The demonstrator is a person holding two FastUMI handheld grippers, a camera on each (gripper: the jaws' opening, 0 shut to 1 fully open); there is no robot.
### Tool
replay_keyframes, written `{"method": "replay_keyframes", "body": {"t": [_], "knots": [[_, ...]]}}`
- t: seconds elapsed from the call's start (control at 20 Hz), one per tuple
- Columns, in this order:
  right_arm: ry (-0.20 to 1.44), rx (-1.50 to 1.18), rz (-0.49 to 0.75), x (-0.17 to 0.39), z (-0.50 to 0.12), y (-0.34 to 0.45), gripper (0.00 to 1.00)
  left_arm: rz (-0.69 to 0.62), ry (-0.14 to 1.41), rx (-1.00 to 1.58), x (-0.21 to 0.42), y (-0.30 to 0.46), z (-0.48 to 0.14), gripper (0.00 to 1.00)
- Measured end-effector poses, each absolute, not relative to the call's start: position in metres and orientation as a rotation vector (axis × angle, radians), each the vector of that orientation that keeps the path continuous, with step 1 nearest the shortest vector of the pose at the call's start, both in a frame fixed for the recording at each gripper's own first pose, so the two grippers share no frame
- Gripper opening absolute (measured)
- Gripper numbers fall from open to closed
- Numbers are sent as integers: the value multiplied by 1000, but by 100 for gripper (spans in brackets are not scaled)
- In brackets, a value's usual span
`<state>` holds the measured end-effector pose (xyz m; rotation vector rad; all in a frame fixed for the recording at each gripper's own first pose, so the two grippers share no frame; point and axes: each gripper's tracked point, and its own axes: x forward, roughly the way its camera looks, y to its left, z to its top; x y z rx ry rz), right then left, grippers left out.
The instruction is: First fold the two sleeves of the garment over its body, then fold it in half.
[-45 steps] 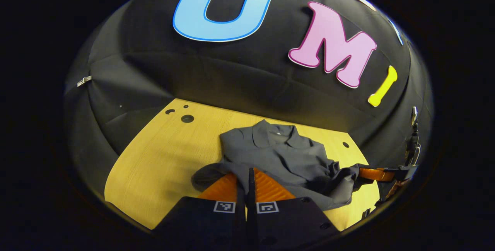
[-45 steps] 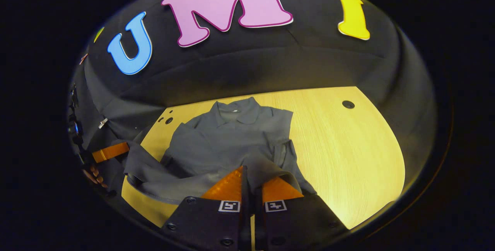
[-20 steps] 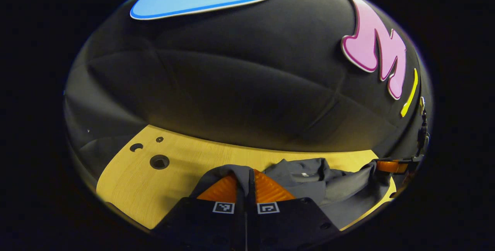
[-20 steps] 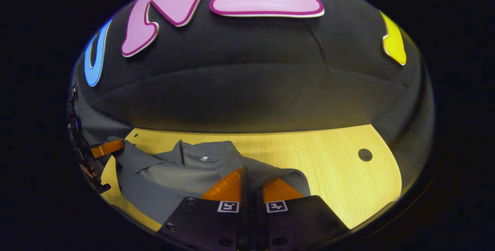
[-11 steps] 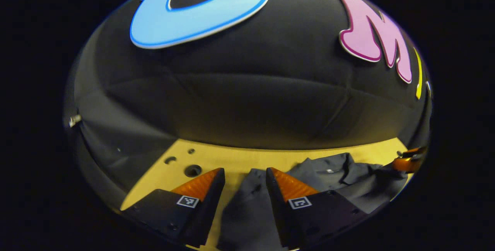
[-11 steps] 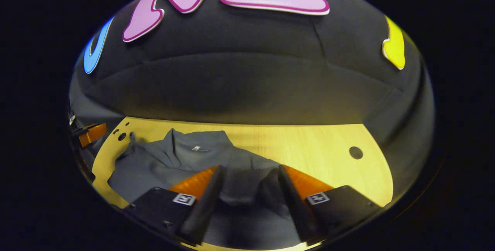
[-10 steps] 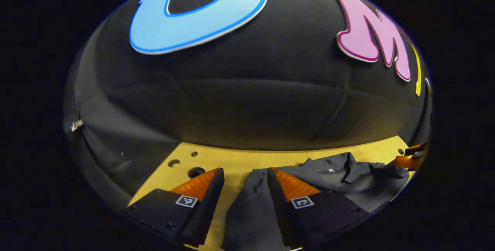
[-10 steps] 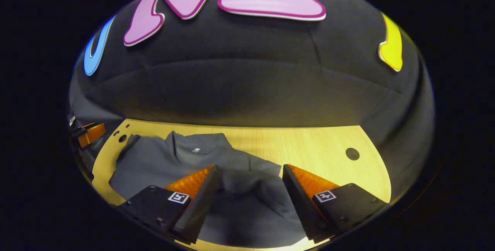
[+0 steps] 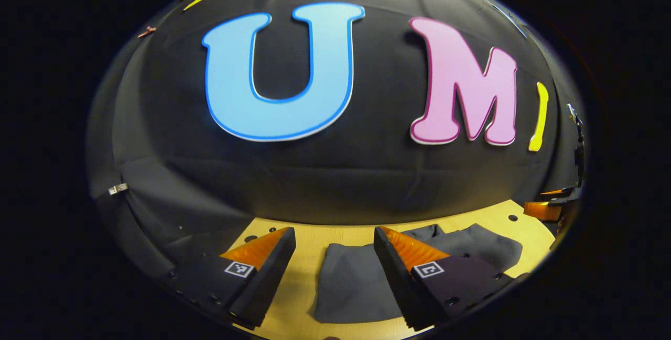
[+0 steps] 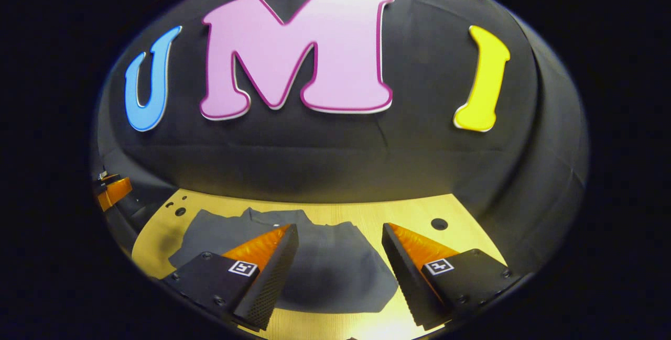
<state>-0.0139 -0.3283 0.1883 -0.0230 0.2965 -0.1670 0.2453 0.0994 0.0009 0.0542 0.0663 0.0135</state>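
Both your tongs, left (image 9: 334, 243) and right (image 10: 339, 238), are spread and empty above the shirt (image 10: 325, 256), which lies folded on the bench (image 10: 419, 214), so the fold looks done.

One folded grey garment (image 10: 325, 266) on one desk (image 10: 419, 214). Two claws: left claw (image 9: 333, 238), right claw (image 10: 339, 235). Three round holes near the desk's far left corner (image 10: 180, 211), one near its far right (image 10: 439, 223).

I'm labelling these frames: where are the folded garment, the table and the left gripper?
garment (image 10: 330, 272), right gripper view, middle of folded cloth.
table (image 10: 409, 211), right gripper view, bare wood behind garment.
left gripper (image 9: 334, 243), left gripper view, between its open fingertips.
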Motion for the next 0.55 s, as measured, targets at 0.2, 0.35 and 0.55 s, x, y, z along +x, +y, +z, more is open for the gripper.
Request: {"method": "replay_keyframes", "body": {"t": [0.2,0.35,0.55], "knots": [[250,-19,-159,-59,218,-311,99,15,1,30,191,100,33,95],[208,-24,-150,-98,234,-297,99,13,-33,-14,147,101,43,95],[171,-19,-163,-143,233,-282,99,45,-73,22,92,112,30,94]]}}
